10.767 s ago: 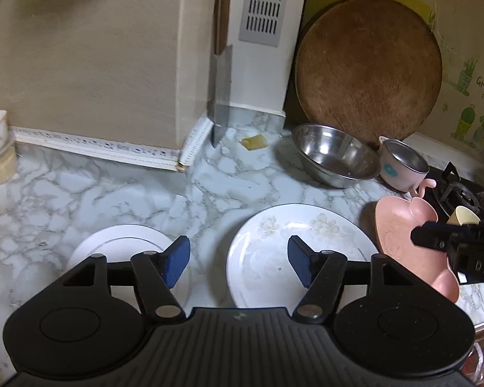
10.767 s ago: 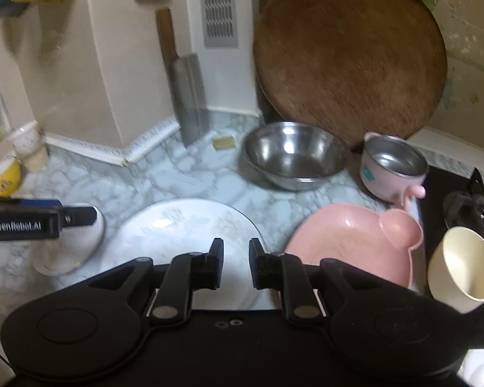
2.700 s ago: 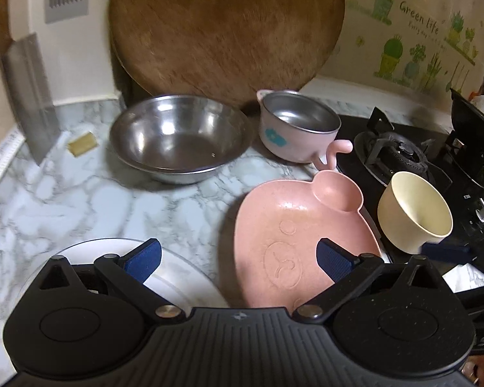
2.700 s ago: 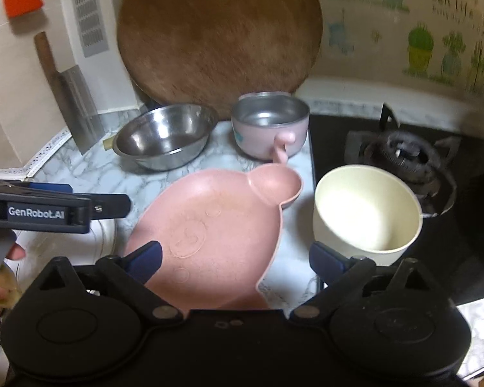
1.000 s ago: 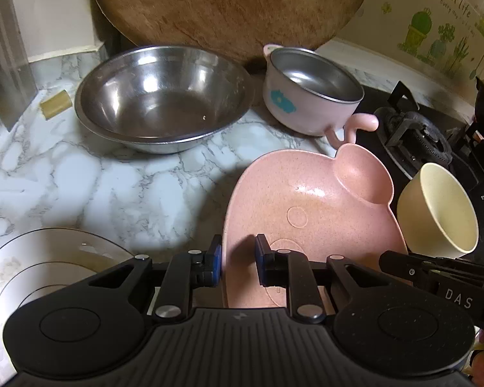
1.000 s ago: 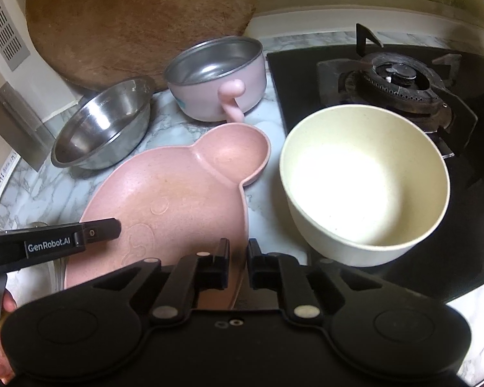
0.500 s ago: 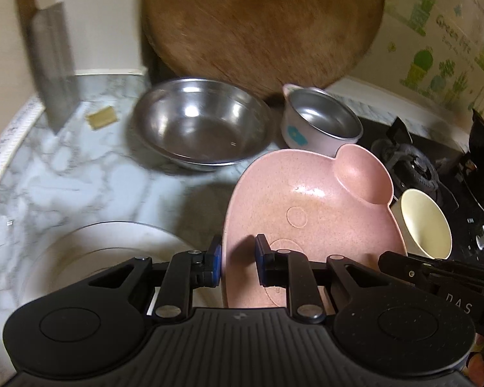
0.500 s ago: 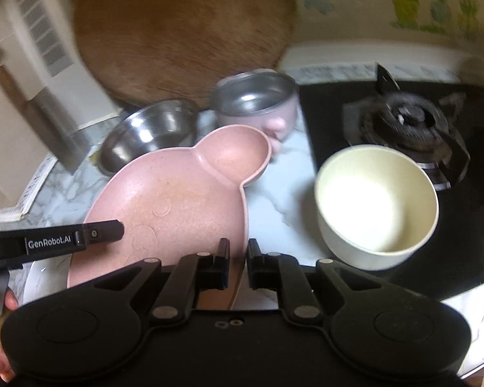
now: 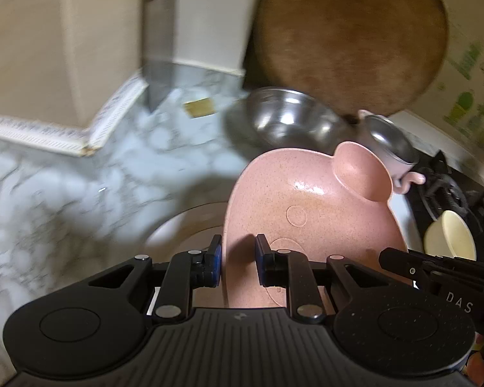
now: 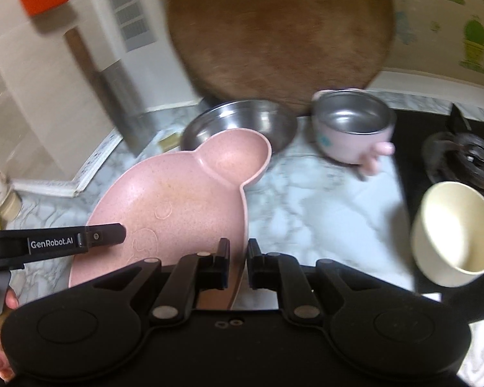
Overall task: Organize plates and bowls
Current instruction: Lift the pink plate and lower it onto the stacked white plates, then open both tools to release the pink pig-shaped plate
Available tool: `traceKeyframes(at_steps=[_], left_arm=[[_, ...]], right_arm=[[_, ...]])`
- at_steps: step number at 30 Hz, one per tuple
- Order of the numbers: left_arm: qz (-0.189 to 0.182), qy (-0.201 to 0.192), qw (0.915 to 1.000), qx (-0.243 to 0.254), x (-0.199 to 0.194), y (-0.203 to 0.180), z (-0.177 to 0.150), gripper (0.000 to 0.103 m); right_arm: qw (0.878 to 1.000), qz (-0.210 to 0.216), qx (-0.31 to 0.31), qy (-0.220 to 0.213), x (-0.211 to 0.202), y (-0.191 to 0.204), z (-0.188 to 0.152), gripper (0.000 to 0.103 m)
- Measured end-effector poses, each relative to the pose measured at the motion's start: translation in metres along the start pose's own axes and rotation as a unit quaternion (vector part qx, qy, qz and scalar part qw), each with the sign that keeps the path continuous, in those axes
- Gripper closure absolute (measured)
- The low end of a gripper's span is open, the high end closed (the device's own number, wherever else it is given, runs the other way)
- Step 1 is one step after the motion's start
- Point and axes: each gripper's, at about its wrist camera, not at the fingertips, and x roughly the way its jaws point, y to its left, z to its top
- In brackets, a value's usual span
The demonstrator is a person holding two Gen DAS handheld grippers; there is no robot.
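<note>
Left wrist view is showing the left gripper (image 9: 238, 262) pinching the near left rim of the pink speckled bear-shaped plastic plate (image 9: 309, 222), one blue-padded finger on each side of the edge. Right wrist view has the right gripper (image 10: 238, 266) doing the same thing on the plate's (image 10: 174, 213) near right rim, jaws narrow around it. So both are holding the plate up off the grey marble worktop (image 10: 322, 200), tilted a bit, and it's hanging over part of a white round plate (image 9: 180, 229) near the worktop's front edge. Everything's kinda motion-blurred. Off to the right, a cream round bowl (image 10: 456, 230) is sitting at the edge of the black gas hob (image 10: 435, 148). Further back, a shiny steel mixing bowl (image 10: 238, 122) and a small pink steel-lined cup with a handle (image 10: 355, 129) are standing side by side. Behind them a big round wooden chopping board (image 10: 277, 29) is leaning against the wall at the worktop's back edge.
</note>
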Motion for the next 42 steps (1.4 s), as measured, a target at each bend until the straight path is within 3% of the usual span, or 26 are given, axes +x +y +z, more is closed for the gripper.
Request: traceKeyframes(at_steps=[13,27,33,42], left_arm=[[0.018,0.015,0.9993,-0.029,0.017,0.051,-0.02,0.083],[0.002,0.018,0.9997,-0.018,0.03,0.043,-0.022,0.083],[-0.003,0.016,0.9998,0.013,0.031,0.029,-0.028,0.083],[-0.008,0.018,0.9998,0.009,0.035,0.029,-0.029,0.083]], right_arm=[[0.998,0.008,-0.044,0.037,0.042,0.047,-0.016,0.09],[0.998,-0.004,-0.055,0.04,0.045,0.041,-0.019,0.09],[0.998,-0.001,-0.052,0.047,0.039,0.029,-0.026,0.09],[0.998,-0.006,-0.045,0.044,0.039,0.024,-0.029,0.09]])
